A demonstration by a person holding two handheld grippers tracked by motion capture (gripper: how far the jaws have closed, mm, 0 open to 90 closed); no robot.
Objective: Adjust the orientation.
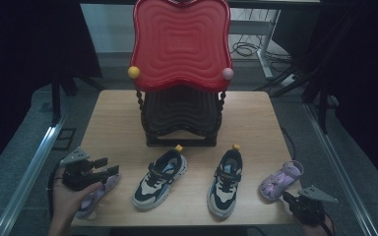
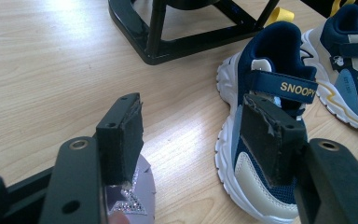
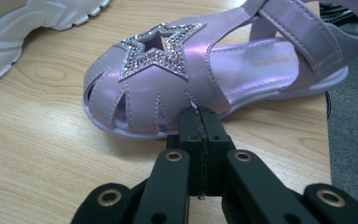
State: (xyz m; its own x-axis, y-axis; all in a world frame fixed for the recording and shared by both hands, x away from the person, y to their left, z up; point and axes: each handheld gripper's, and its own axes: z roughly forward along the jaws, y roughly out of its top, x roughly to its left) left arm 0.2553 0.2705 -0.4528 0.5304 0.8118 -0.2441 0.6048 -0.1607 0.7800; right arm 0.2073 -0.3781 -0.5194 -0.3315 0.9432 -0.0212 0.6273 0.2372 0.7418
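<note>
Holding the left gripper (image 1: 109, 166) spread wide and empty just above the left purple sandal (image 1: 97, 192), at the near left corner of the table (image 1: 118, 113), one pad over the glittery star on the toe, the other pad hanging toward the left Snoopy sneaker (image 1: 160, 179). Holding the right gripper (image 1: 288, 196) fully clenched on nothing, tips just short of the toe of the right purple sandal (image 1: 281, 181), close to the right edge of the table.

Risking a lopsided bite on the left: probably catching only the toe if closing from this offset, then letting the sandal swing and slip, or dragging it off the near edge just beside it. Risking also a brush of the far pad against the sneaker's white sole, nudging that shoe out of line.

Risking a shove instead of a grasp on the right: likely sliding the light sandal farther right and off the table if pushing in with shut jaws. Needing opened jaws before any approach there, and afterwards a lift clear of the black and red shoe rack (image 1: 182, 123) at the far middle
</note>
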